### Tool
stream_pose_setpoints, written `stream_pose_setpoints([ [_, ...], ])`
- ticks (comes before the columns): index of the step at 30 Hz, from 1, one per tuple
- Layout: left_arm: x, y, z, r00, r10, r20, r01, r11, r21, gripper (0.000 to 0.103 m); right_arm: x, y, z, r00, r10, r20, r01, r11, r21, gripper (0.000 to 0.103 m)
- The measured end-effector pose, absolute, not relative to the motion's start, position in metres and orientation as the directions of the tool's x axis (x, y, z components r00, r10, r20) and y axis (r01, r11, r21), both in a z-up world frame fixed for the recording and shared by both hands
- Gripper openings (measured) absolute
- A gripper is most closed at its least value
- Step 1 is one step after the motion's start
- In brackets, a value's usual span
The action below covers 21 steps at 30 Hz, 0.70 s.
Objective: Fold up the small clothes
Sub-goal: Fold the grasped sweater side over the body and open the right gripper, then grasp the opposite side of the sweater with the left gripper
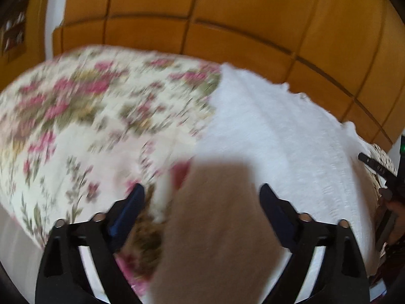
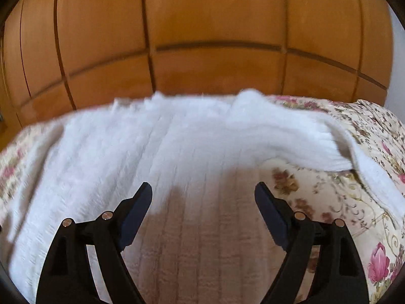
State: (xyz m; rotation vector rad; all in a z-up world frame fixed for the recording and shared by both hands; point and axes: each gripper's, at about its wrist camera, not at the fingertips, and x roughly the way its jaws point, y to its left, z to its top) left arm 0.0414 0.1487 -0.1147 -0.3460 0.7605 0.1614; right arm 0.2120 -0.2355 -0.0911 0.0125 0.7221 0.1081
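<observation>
On the floral bedspread [image 2: 354, 202], a white knitted garment [image 2: 152, 152] lies spread out, its ribbed body running from the near edge of the bed toward the far edge, where wooden wardrobe panels [image 2: 202, 25] rise behind. Seen from the right wrist, one sleeve [image 2: 291, 136] is folded over and extends toward the right edge of the bed, resting on the bedspread. The near part of the garment lies in shadow and reads brownish.

Right gripper [image 2: 203, 192]: jaws stand wide apart above the garment's body. Nothing is between the pads; no contact with the fabric is evident.

Left gripper [image 1: 202, 192]: jaws likewise stand wide. Between them in the left wrist view is the shadowed near part of the garment, but the pads do not press on it. Its left finger [image 1: 126, 212] is over the bedspread, just beside the garment's left edge; its right finger [image 1: 276, 212] is over the white knit. In this view the garment [image 1: 265, 126] occupies the right half of the bed, with bare floral bedspread [image 1: 76, 101] to its left.

At the right border of the left wrist view, part of the other gripper and a hand [image 1: 392, 202] are visible beside the garment's right edge.

Both views are blurred; finer detail of the knit cannot be determined.
</observation>
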Motion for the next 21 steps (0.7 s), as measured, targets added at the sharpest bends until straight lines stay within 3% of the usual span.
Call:
stream_pose_setpoints([
  [1, 0.040, 0.156, -0.123, 0.693, -0.013, -0.721, -0.272, 0.921, -0.277, 0.080, 0.216, -0.235, -0.097, 0.728, 0.093, -0.679, -0.084, 0.995, 0.046, 0.083],
  [4, 0.030, 0.157, -0.125, 0.713, -0.048, -0.699, -0.232, 0.925, -0.300, 0.080, 0.226, -0.240, -0.109, 0.670, 0.079, -0.738, -0.043, 0.997, 0.067, 0.084],
  [6, 0.030, 0.151, -0.125, 0.707, -0.051, -0.705, -0.201, 0.942, -0.270, 0.070, 0.228, -0.239, -0.111, 0.660, 0.078, -0.747, -0.038, 0.997, 0.071, 0.086],
  [9, 0.033, 0.148, -0.121, 0.694, -0.138, -0.707, -0.136, 0.939, -0.317, 0.035, 0.229, -0.236, -0.112, 0.662, 0.042, -0.748, -0.029, 0.999, 0.030, 0.091],
  [10, 0.034, 0.149, -0.119, 0.690, -0.163, -0.705, -0.118, 0.936, -0.332, 0.018, 0.229, -0.235, -0.113, 0.661, 0.033, -0.750, -0.026, 0.999, 0.022, 0.092],
  [11, 0.036, 0.152, -0.116, 0.685, -0.176, -0.707, -0.108, 0.935, -0.337, 0.011, 0.230, -0.235, -0.113, 0.660, 0.032, -0.751, -0.024, 0.999, 0.021, 0.092],
  [16, 0.038, 0.186, -0.095, 0.709, -0.155, -0.688, -0.141, 0.925, -0.353, 0.008, 0.231, -0.243, -0.114, 0.652, 0.057, -0.756, -0.010, 0.998, 0.067, 0.093],
  [21, 0.044, 0.242, -0.077, 0.741, -0.020, -0.672, -0.244, 0.923, -0.296, 0.007, 0.228, -0.245, -0.113, 0.653, 0.053, -0.755, -0.009, 0.998, 0.062, 0.093],
])
